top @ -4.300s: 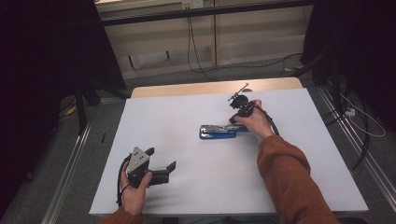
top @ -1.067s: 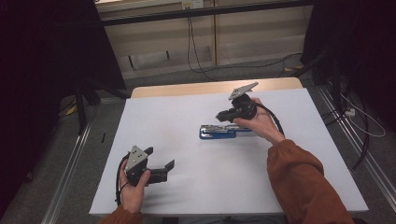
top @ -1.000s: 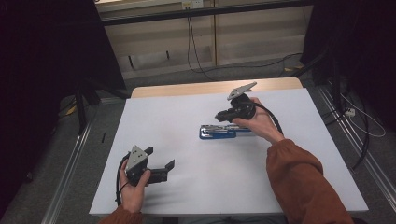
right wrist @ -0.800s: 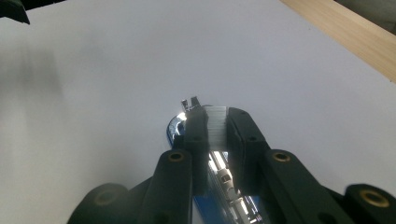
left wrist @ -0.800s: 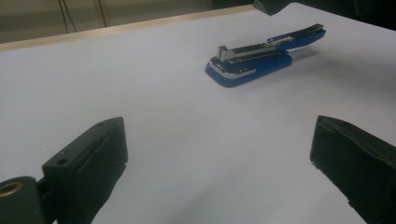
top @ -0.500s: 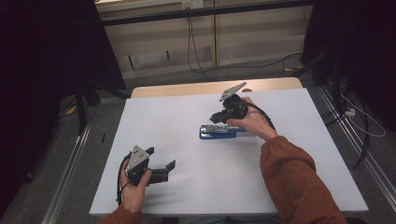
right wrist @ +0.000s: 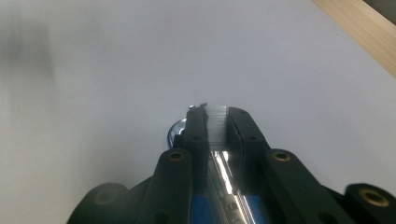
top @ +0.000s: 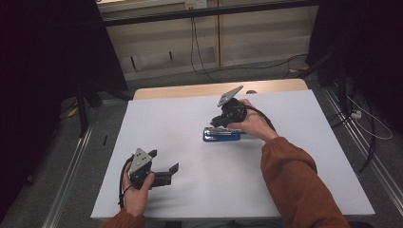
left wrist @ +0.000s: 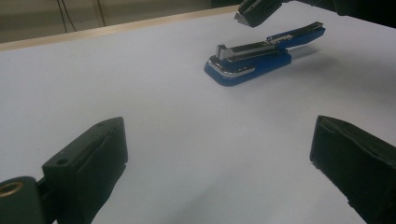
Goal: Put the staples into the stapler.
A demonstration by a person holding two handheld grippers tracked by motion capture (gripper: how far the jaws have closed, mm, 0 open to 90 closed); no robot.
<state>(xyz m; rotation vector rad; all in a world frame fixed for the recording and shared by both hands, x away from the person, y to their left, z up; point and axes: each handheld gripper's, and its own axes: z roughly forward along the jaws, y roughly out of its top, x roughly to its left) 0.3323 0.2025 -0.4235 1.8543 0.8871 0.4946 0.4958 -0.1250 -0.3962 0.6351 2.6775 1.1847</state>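
The right gripper (top: 219,119), right of frame centre, pinches a strip of staples (right wrist: 217,122) above the blue stapler (top: 221,135) (left gripper (top: 167,172) wide, lower left)

Glossy blue plastic stapler (top: 221,135) (chrome top), matt table (top: 190,199)

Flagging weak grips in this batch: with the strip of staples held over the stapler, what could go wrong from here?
The right claw pinches a thin strip of staples by its sides only; it could slip, tilt or snap. The blue stapler lies unheld on the table, so a nudge from above may shove it aside. The left claw stands open, well short of the stapler, too far to steady it.
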